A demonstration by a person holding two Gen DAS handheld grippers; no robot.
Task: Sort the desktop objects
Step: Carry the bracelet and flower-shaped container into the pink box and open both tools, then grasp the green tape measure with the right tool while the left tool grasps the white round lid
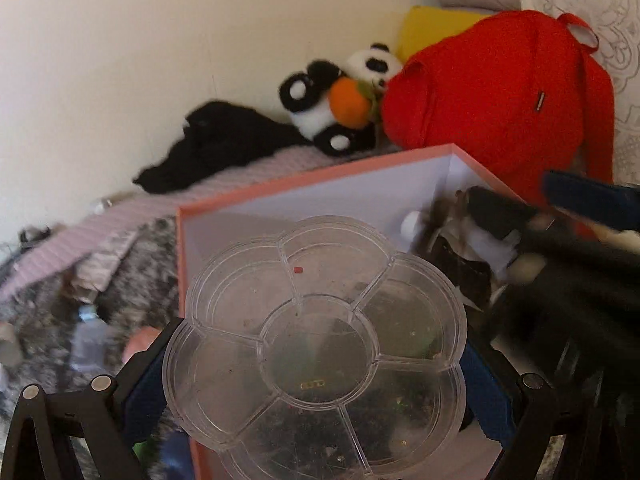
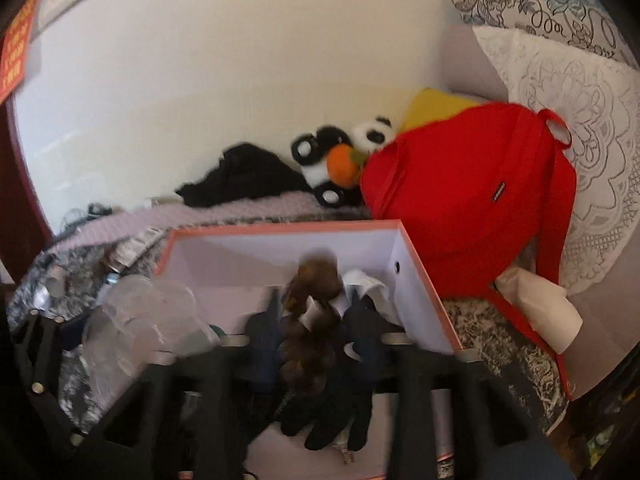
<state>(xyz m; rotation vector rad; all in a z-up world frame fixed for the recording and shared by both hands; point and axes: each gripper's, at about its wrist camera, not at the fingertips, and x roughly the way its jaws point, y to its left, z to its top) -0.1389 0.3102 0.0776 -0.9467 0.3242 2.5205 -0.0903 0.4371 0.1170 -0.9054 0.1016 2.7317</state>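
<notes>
On my left wrist view, the left gripper (image 1: 316, 364) is clamped on a clear flower-shaped tray (image 1: 316, 340), held over the open pink box (image 1: 280, 188). Only this view shows the tray's petal compartments. To the right, the right gripper (image 1: 532, 216) is blurred. My right wrist view shows what the first hides: the right gripper (image 2: 312, 312) is clenched on a brown furry bundle (image 2: 312, 320) inside the pink box (image 2: 416, 276), with a black glove (image 2: 332, 416) below it. Behind the box sit a panda plush (image 2: 340, 160) and a red backpack (image 2: 468, 200).
</notes>
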